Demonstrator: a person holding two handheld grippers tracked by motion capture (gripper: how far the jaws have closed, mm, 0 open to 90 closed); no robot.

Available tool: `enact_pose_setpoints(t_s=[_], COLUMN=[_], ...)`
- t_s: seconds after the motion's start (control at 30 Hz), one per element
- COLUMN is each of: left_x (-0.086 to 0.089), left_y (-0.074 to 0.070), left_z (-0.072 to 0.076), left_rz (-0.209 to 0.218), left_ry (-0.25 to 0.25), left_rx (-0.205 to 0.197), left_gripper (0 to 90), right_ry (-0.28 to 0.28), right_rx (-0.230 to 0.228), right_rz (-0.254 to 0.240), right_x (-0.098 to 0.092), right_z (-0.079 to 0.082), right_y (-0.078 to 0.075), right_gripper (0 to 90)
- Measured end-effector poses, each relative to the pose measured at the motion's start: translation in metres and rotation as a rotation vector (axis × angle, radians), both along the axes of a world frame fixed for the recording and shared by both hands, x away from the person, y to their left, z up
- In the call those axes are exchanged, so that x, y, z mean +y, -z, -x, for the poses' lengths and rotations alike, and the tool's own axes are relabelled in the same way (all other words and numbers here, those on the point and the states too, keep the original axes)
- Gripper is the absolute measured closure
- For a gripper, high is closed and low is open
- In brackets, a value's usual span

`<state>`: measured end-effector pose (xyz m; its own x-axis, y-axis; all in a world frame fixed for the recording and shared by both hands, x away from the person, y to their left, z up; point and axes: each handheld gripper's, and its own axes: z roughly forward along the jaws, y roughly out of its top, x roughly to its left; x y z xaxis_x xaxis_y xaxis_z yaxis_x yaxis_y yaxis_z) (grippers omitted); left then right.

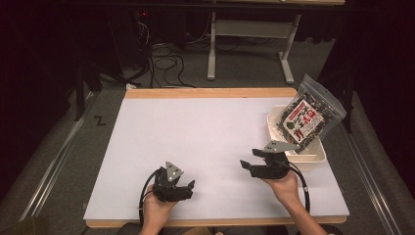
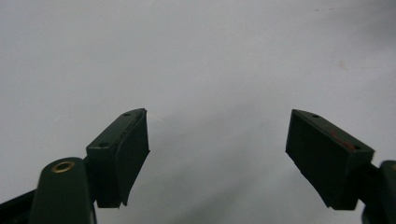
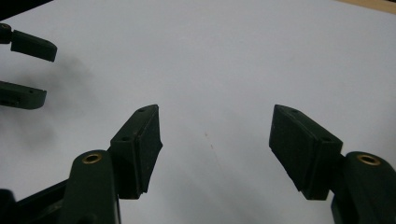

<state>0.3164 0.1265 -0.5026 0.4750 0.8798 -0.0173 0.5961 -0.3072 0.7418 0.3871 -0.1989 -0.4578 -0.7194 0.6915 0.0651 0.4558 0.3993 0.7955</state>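
A: Where do the two tools sit?

B: Both near the front of the white table [image 1: 205, 132]. The left gripper [image 1: 188, 188] has its fingers spread wide with nothing between them, and so does the right gripper [image 1: 247, 165].

A: And the nearest thing to them?

B: A snack bag [image 1: 308, 115], leaning tilted in a white tray [image 1: 313, 157] just beside the right gripper, at the table's right edge. Its printed label is too small to read, and the bag hides much of the tray's inside.

A: Anything cut off?

B: The person's forearms, at the bottom of the high view.

Right gripper [image 3: 215, 149] gapes over white table [image 3: 224, 60], seemingly empty.
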Motion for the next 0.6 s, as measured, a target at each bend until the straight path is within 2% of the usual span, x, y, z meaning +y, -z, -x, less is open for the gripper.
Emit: enact_pose_setpoints(t_s=[0.17,0.4,0.5,0.6], left_x=[0.000,0.001,0.000,-0.001], left_y=[0.000,0.000,0.000,0.000], left_z=[0.000,0.000,0.000,0.001], left_rz=[0.000,0.006,0.004,-0.002], left_ry=[0.001,-0.006,-0.001,0.010], left_rx=[0.001,0.002,0.002,-0.001], left_gripper=[21.9,22.0,21.9,21.9], right_ry=[0.000,-0.004,-0.001,0.010], right_rx=[0.024,0.040,0.032,0.013], right_rz=[0.016,0.001,-0.003,-0.029], right_x=[0.003,0.006,0.005,0.002], right_z=[-0.002,0.001,0.003,0.006], right_y=[0.010,0.021,0.023,0.029], right_gripper=[34.4,34.1,33.8,33.8])
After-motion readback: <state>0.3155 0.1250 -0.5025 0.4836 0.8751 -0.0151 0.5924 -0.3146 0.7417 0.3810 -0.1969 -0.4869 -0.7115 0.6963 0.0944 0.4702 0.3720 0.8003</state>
